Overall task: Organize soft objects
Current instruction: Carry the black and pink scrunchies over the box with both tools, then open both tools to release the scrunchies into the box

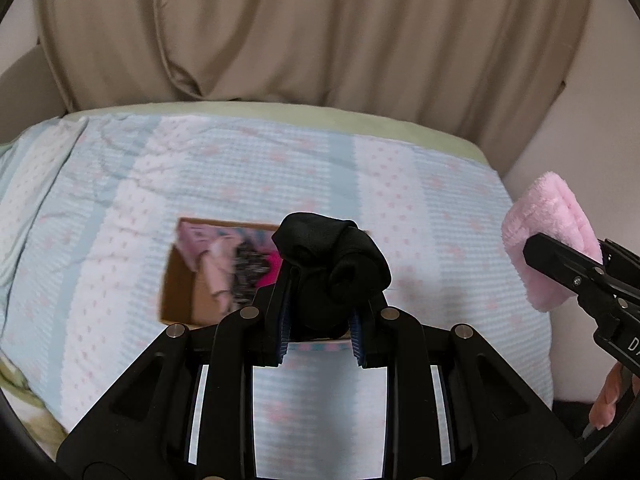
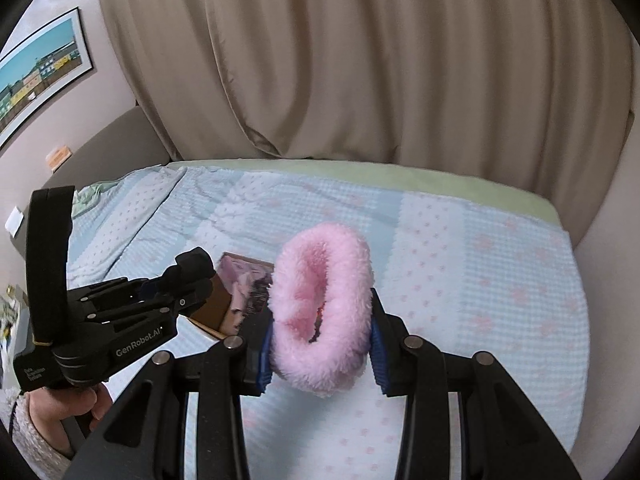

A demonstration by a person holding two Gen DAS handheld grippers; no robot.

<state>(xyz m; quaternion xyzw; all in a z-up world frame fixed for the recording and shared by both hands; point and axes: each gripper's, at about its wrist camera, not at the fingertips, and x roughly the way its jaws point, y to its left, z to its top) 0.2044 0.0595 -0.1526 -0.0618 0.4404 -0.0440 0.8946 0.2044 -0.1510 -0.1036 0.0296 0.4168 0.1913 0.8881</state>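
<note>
Your left gripper (image 1: pixel 320 320) clamps a rolled black fabric bundle (image 1: pixel 334 268); your right gripper (image 2: pixel 320 344) squeezes a fluffy pink sock (image 2: pixel 322 312). Beyond both lies an open brown cardboard box (image 1: pixel 188 292) on the blue-and-white dotted bedspread (image 1: pixel 440 220).

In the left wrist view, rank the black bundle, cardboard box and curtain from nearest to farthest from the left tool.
1. Black bundle: clamped in the left tool.
2. Cardboard box: on the bed, just beyond, slightly left.
3. Curtain: behind the bed's far edge.
</note>
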